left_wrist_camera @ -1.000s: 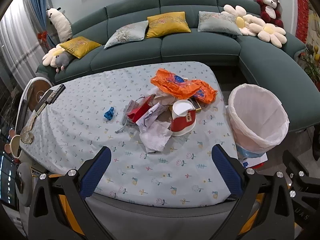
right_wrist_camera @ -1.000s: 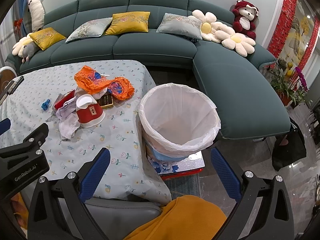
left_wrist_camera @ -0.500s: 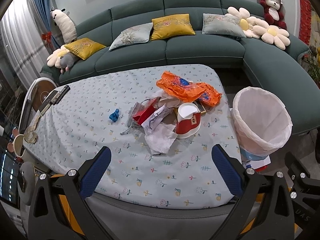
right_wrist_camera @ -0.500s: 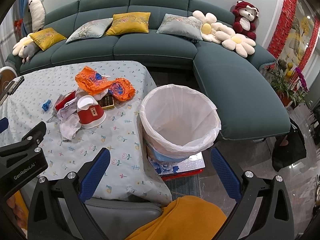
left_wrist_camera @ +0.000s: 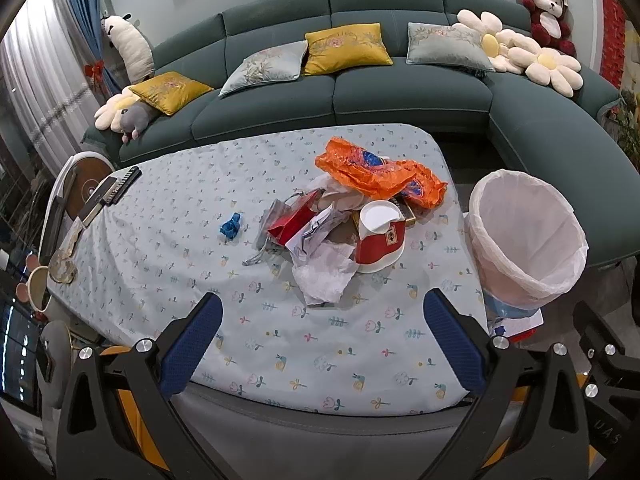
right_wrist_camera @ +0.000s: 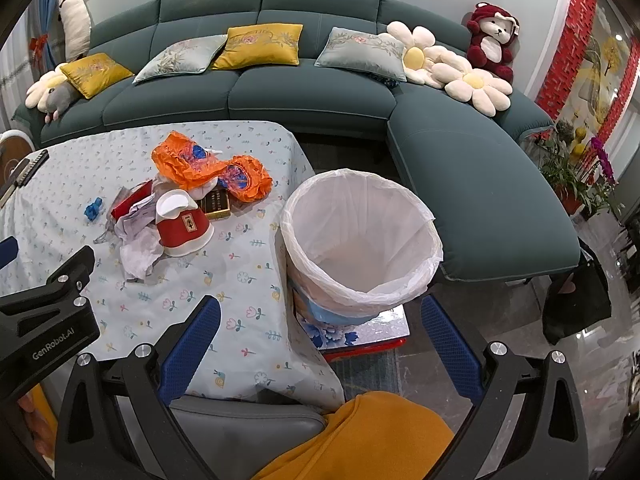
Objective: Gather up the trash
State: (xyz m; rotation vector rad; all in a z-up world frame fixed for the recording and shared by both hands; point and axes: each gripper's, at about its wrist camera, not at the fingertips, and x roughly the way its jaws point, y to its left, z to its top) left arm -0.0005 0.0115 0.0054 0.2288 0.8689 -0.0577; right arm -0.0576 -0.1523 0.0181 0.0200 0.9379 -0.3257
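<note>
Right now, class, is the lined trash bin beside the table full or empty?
Empty: the trash bin shows only bare white liner inside; all trash still lies on the table.

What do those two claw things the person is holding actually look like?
Each is a black plastic frame with silver screws and two fingers faced with textured blue pads. The left gripper shows orange parts underneath; its side reads "GenRobot.AI" in white in the right wrist view. The right gripper looks alike.

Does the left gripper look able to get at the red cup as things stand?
Probably yes. The left gripper is open and empty, facing the pile. The red cup lies on its side at the pile's near right, with only crumpled paper beside it and bare tablecloth in between.
</note>
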